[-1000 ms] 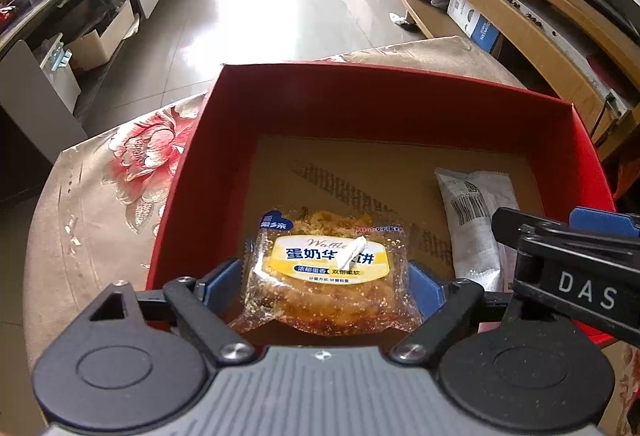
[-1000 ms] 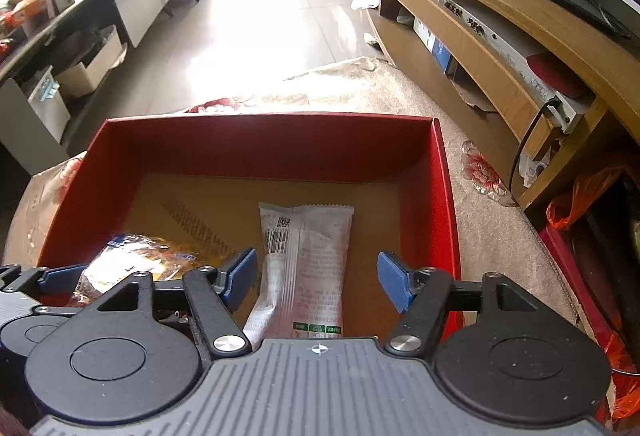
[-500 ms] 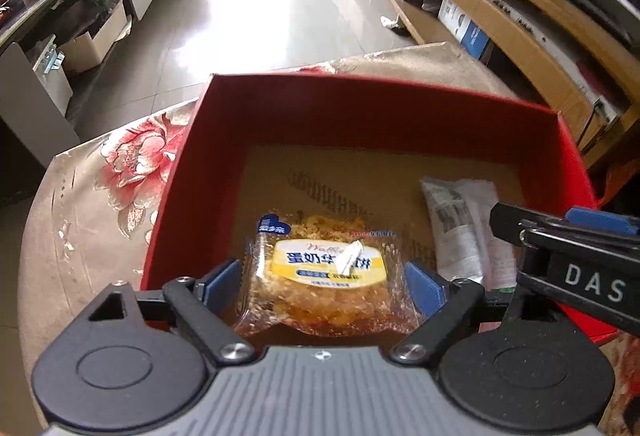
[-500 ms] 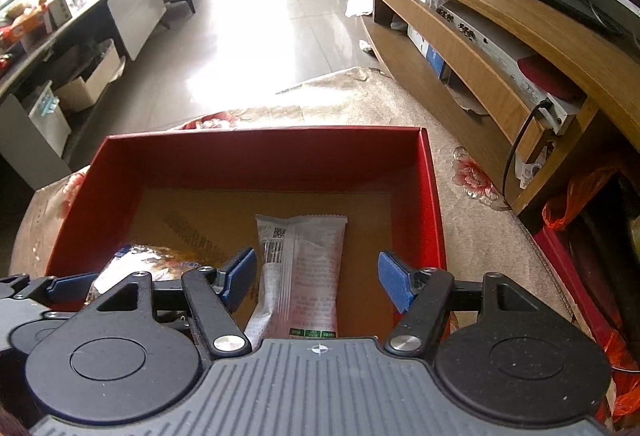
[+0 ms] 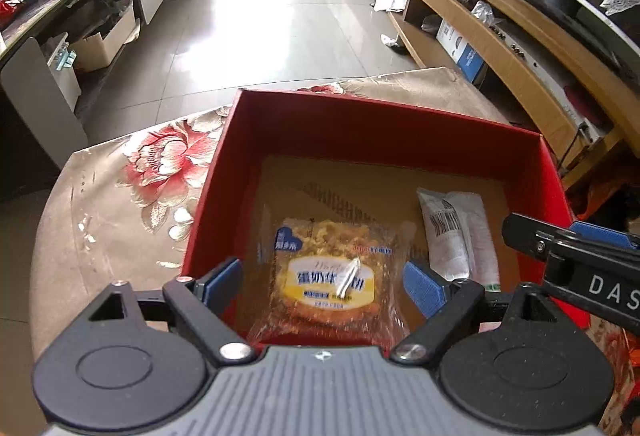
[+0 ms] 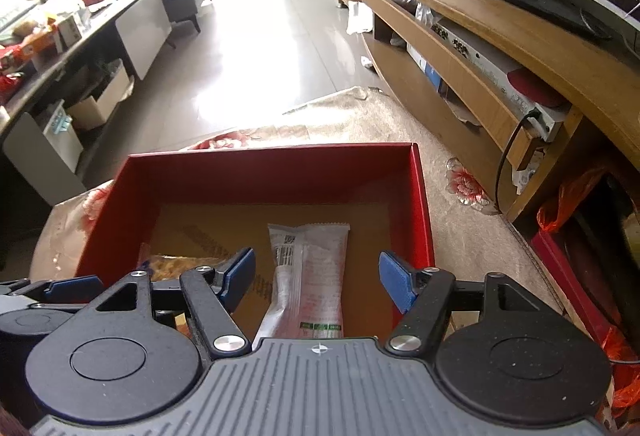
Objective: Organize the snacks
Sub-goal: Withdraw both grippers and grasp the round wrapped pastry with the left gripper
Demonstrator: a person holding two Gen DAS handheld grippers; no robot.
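- Left wrist view: left gripper (image 5: 320, 282) points down into the red box (image 5: 376, 124); jaws spread wide, blue pads clear of the wrapper on both sides, so released, holding nothing.
- Waffle packet (image 5: 334, 276), clear wrap with a yellow label, lies flat on the brown box floor between the pads, at 6 o'clock in the box.
- White snack bar (image 5: 456, 232) lies flat at 3 o'clock of the waffle packet, near the right wall, apart from it.
- Right gripper (image 5: 576, 256) enters from the frame's 3 o'clock edge, over the box's right rim.
- Box sits on a floral tablecloth (image 5: 120, 204); red flower print at 9 o'clock of the box.
- Right wrist view: right gripper (image 6: 318, 276) jaws stand apart, released; white snack bar (image 6: 312, 272) lies lengthwise on the floor between the pads, untouched by either.
- Waffle packet (image 6: 180, 262) shows partly at 9 o'clock, behind the left pad.
- Left gripper (image 6: 72, 284) shows at the 9 o'clock edge.
- Red box (image 6: 272, 164) far wall at 12 o'clock; tablecloth (image 6: 460, 228) at 3 o'clock.
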